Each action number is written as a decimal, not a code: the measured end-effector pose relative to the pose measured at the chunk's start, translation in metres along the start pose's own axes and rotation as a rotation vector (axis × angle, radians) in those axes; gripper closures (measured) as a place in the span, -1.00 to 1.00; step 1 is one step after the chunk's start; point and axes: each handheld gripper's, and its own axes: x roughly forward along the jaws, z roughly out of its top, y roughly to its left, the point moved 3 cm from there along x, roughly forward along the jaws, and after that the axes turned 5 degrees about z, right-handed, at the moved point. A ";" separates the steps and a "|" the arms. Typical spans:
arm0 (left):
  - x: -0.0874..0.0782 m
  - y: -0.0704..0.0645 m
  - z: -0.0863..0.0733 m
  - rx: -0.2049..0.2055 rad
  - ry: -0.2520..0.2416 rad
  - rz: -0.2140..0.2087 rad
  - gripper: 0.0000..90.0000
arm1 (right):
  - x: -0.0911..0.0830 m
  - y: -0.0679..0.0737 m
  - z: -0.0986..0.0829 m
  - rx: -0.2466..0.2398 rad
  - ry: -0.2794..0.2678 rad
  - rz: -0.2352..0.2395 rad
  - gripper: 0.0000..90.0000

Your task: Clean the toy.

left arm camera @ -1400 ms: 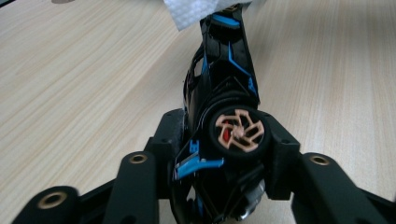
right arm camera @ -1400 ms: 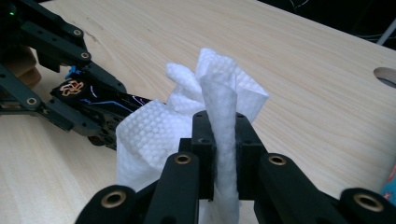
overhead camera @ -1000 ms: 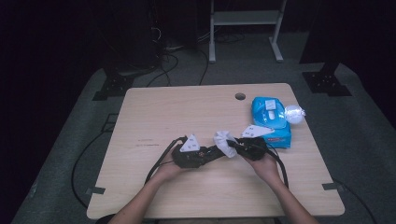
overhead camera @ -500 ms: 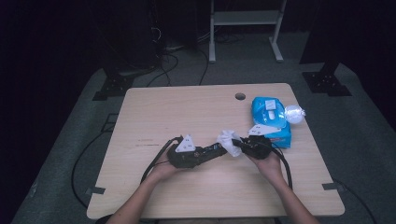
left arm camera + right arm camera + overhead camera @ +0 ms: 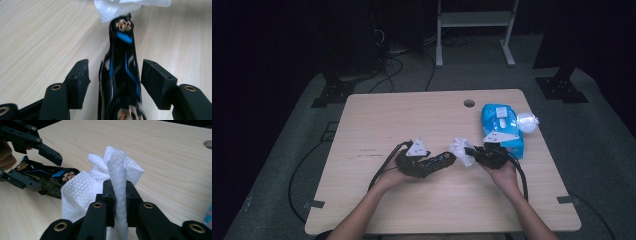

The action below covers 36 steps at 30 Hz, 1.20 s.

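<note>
the right tool (image 5: 117, 202) is clamped on a white paper wipe (image 5: 117, 177), pinched upright between its jaws, with the rest of the sheet bunched toward a black and blue toy car (image 5: 47, 178). the left tool (image 5: 115, 82) straddles that toy car (image 5: 122, 70) with its jaws spread, a gap showing on each side. both meet near the middle front of the tabletop (image 5: 412, 115), the wipe (image 5: 462, 150) touching the car's end. a blue wipes pack (image 5: 501, 125) lies just beyond the right tool.
</note>
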 end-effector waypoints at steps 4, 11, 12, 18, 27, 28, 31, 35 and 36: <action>0.010 -0.003 0.014 0.021 0.037 -0.019 -0.15 | -0.002 -0.005 -0.004 0.039 -0.010 0.019 0.81; 0.027 -0.005 0.024 0.016 0.144 -0.053 -0.04 | 0.015 0.002 -0.010 0.056 0.021 0.065 0.81; 0.029 -0.006 0.024 0.017 0.164 -0.048 -0.03 | 0.018 0.003 -0.010 0.055 0.025 0.067 0.81; 0.034 -0.009 0.029 0.089 0.267 0.026 0.17 | 0.026 0.003 -0.011 0.082 0.025 0.091 0.81; 0.021 -0.007 0.030 0.066 0.186 0.015 0.30 | 0.022 0.003 -0.009 0.097 -0.009 0.118 0.81; 0.017 -0.007 0.030 0.067 0.153 0.013 0.30 | 0.021 0.003 -0.009 0.103 -0.015 0.119 0.81; 0.009 -0.008 0.030 0.044 0.077 0.017 0.30 | 0.016 0.003 -0.006 0.113 -0.042 0.130 0.81; -0.001 -0.011 0.030 0.042 -0.009 0.026 0.30 | 0.006 0.012 0.007 0.090 -0.089 0.156 0.81; -0.003 -0.011 0.030 0.039 -0.030 0.029 0.30 | 0.003 0.016 0.011 0.070 -0.102 0.157 0.81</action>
